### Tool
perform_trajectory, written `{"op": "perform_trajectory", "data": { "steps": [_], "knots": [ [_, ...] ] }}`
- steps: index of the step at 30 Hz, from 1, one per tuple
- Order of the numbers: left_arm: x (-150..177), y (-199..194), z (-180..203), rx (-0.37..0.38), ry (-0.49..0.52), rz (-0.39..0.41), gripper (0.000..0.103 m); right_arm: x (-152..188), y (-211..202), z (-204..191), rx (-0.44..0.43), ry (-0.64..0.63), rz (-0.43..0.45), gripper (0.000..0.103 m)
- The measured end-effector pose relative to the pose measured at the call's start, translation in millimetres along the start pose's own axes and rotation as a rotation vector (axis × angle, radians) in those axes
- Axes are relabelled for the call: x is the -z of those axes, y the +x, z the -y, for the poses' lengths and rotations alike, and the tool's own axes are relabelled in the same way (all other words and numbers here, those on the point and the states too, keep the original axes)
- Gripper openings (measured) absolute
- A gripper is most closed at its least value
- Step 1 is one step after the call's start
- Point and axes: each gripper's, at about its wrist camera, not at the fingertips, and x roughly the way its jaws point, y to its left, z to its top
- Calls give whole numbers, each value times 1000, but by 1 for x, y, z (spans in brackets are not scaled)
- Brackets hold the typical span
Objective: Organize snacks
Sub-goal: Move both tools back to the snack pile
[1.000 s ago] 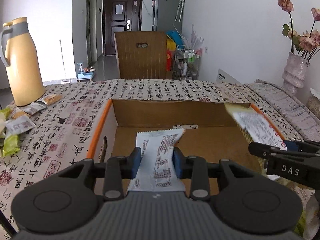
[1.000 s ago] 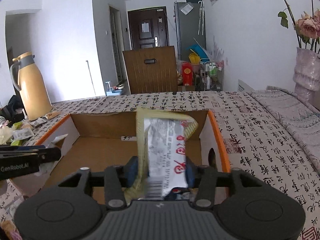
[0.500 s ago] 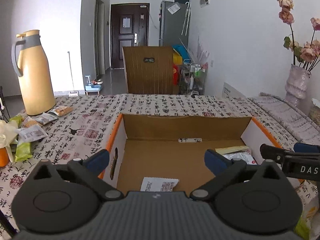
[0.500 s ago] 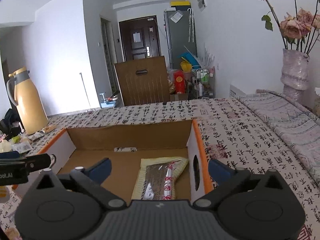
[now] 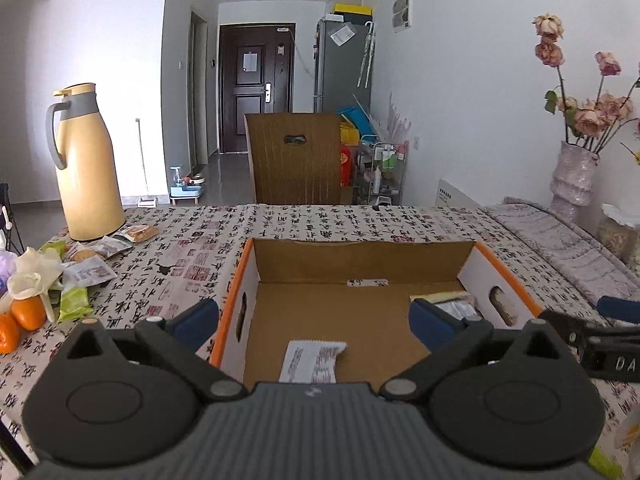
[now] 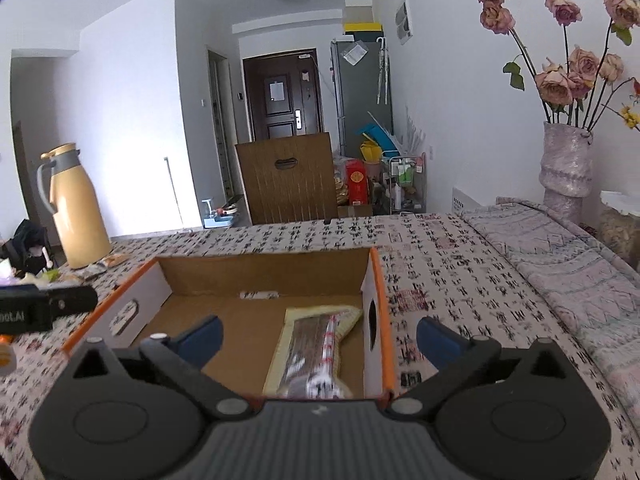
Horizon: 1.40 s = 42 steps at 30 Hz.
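Left gripper (image 5: 314, 318) is spread wide, nothing held; right gripper (image 6: 318, 334) likewise released; white snack packet (image 5: 313, 361) lies in cardboard box (image 5: 360, 254) at 6 o'clock; yellow-edged packet (image 6: 316, 350) lies inside at 3 o'clock wall; loose snacks (image 5: 86, 270) are left at 9 o'clock.

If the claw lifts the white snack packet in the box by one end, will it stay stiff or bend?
The white snack packet looks like thin, flat film, so it will probably droop. It seems light for its size. Its smooth wrapper may slip.
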Motion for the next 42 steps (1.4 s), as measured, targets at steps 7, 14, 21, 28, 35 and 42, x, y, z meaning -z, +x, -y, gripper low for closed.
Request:
{"op": "perform_trajectory", "data": {
  "steps": [7,14,21,28,35,42],
  "knots": [
    [26,-27,-5,10,-2,-11,103,35,-30,-4,-15,-24,-42,103],
    [63,-47,-13,2,-12,-42,103,74,-51,-7,-28,-45,-85,103],
    [92,-61,-24,7,-46,-86,103,105,-62,-7,-22,-63,-123,100],
    [103,-64,-22,16,-30,-111,103,112,-55,-7,-24,-75,-144,78],
    [104,-64,-22,14,-26,-116,103,105,-42,-6,-46,-79,-153,64],
    [105,-62,-23,14,-28,-121,103,109,-37,-16,-56,-131,-188,44]
  ]
}}
